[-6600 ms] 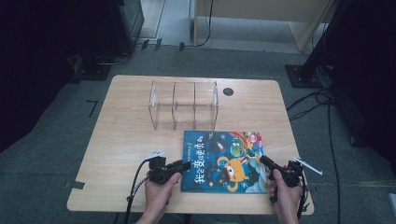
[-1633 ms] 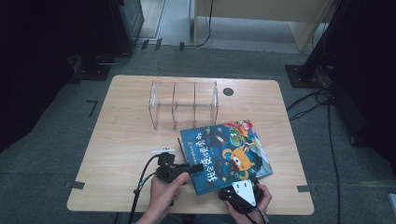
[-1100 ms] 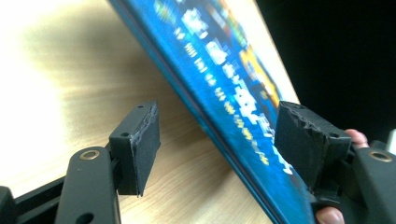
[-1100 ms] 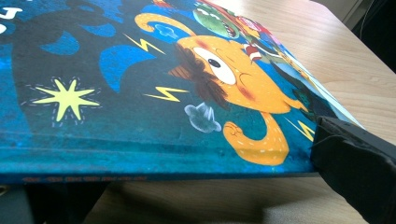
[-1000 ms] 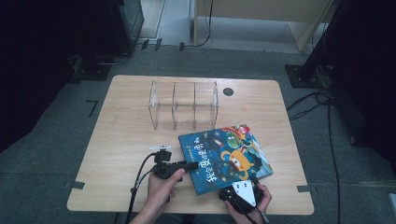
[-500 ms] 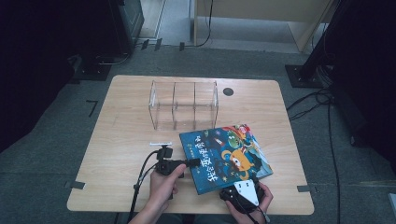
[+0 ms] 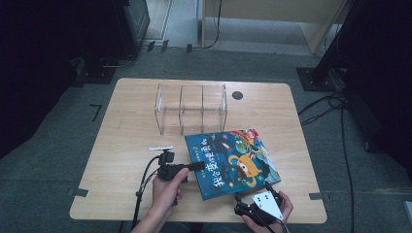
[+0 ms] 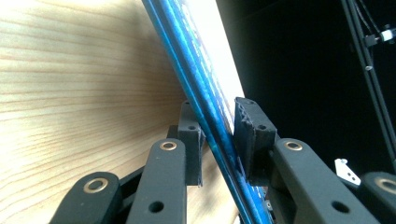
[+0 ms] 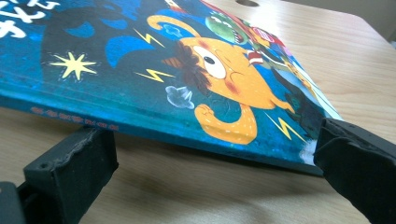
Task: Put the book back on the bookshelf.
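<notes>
One book is the whole job, probably headed for the clear three-bay rack beyond it on the wooden table. Rack bays look empty, so nothing is filed yet.

Done so far, as far as the frames show: the left gripper has a hold on the book's left edge. In the left gripper view the blue cover runs up between the two black pads, which sit on either side of it; its jaws have just been closing and now pinch the book. That edge seems tipped off the tabletop there, though the angle is hard to judge.

The right gripper sits just at the near edge of the book, jaws spread wide. In the right gripper view the book lies just ahead of the pads, its near long edge spanning the gap between them, with the right pad at the near corner; contact there is too tight to call. Not gripping.

Left to do: lift or stand the book upright, carry it away from both grippers to the rack, slot it into a bay, let go. Early stage, grasp only.
</notes>
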### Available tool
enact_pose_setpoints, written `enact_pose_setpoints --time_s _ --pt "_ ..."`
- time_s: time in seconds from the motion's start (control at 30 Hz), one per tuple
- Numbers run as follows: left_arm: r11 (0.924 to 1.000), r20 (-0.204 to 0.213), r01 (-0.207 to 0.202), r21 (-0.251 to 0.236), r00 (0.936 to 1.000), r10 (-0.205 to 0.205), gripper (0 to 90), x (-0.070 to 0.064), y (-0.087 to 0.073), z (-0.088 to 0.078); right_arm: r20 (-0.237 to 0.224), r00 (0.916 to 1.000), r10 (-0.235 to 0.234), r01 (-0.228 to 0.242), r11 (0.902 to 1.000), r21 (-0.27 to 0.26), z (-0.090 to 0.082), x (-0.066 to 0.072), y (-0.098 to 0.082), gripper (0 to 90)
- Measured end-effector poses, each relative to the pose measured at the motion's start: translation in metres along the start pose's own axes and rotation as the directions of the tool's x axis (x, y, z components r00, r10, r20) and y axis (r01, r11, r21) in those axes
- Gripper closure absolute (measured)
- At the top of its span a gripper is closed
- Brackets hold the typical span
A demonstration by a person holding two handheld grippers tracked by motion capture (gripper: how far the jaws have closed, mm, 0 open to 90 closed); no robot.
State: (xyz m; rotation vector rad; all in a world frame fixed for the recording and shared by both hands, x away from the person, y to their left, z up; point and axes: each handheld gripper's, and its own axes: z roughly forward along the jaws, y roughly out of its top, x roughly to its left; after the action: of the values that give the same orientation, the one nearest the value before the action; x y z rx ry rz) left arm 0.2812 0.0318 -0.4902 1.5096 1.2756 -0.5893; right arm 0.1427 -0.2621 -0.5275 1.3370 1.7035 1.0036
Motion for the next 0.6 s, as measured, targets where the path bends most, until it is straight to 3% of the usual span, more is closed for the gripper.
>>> enact_pose_setpoints --time_s 0.2,0.33,0.6 --pt "0.9999 -0.005 0.016 0.001 0.9999 -0.016 75.1 0.002 0.003 -0.009 -0.065 0.9974 -0.033 0.031 0.9989 -0.036 -0.006 0.0 0.0 0.0" --pt "0.9996 -0.011 0.027 0.001 0.9996 -0.027 75.5 0.004 0.006 -0.016 -0.082 0.9964 -0.021 0.014 0.996 -0.088 -0.012 -0.005 0.001 0.0" --pt "0.9997 -0.035 0.026 -0.005 0.999 -0.026 75.6 0.003 0.012 -0.032 -0.016 0.9991 0.038 -0.039 0.9971 -0.065 -0.005 -0.027 0.002 0.0"
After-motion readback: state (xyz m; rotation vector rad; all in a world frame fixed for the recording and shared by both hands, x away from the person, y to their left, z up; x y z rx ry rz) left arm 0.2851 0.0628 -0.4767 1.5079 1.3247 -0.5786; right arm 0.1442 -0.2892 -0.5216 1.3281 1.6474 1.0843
